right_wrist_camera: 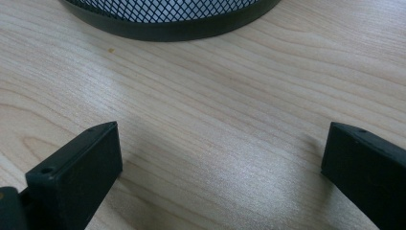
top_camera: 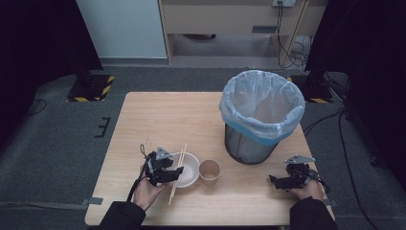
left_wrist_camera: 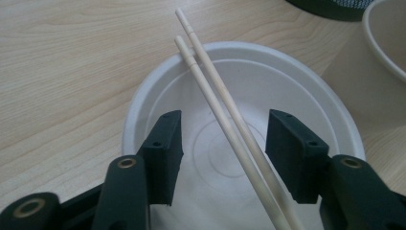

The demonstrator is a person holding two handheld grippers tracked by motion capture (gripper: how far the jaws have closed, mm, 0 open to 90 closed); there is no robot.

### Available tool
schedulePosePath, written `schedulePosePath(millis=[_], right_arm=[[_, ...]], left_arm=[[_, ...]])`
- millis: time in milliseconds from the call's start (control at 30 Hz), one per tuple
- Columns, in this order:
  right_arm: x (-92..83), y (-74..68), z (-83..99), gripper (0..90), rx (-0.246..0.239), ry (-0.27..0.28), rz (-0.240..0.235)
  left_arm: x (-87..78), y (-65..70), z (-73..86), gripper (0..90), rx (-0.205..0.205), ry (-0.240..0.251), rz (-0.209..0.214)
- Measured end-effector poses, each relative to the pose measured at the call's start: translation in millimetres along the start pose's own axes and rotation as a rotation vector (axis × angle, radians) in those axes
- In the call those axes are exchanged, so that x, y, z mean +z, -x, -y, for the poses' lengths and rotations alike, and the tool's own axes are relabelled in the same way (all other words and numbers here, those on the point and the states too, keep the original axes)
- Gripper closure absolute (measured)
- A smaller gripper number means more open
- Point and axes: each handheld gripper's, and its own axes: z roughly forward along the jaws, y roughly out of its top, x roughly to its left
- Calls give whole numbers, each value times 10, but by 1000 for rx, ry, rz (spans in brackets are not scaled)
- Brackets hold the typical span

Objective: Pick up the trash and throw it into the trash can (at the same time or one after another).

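Over the white bowl (left_wrist_camera: 287,86), left gripper (left_wrist_camera: 224,153) spread wide astride two chopsticks (left_wrist_camera: 225,110), untouched; near table's front edge, right gripper (right_wrist_camera: 222,167) gaping over bare wood (right_wrist_camera: 215,105), bin (right_wrist_camera: 167,19) beyond.

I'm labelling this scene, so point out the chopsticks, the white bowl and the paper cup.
chopsticks (left_wrist_camera: 225,103), left gripper view, mid-shaft over the bowl.
white bowl (left_wrist_camera: 297,76), left gripper view, far inner wall.
paper cup (top_camera: 209,169), high view, its open mouth.
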Motion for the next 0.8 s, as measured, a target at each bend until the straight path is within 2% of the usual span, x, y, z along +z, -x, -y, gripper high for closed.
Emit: schedulePosePath(millis=[67, 533, 667, 800], right_arm=[[1, -1, 0, 4, 1, 1, 0], [1, 0, 1, 4, -5, 2, -4], [1, -3, -1, 4, -5, 1, -3], [1, -1, 0, 3, -8, 1, -6]], left_arm=[[3, 5, 0, 545, -3, -7, 8], [57, -9, 4, 720, -38, -70, 24], [44, -13, 0, 781, -44, -70, 29], [37, -23, -5, 792, -47, -68, 32]])
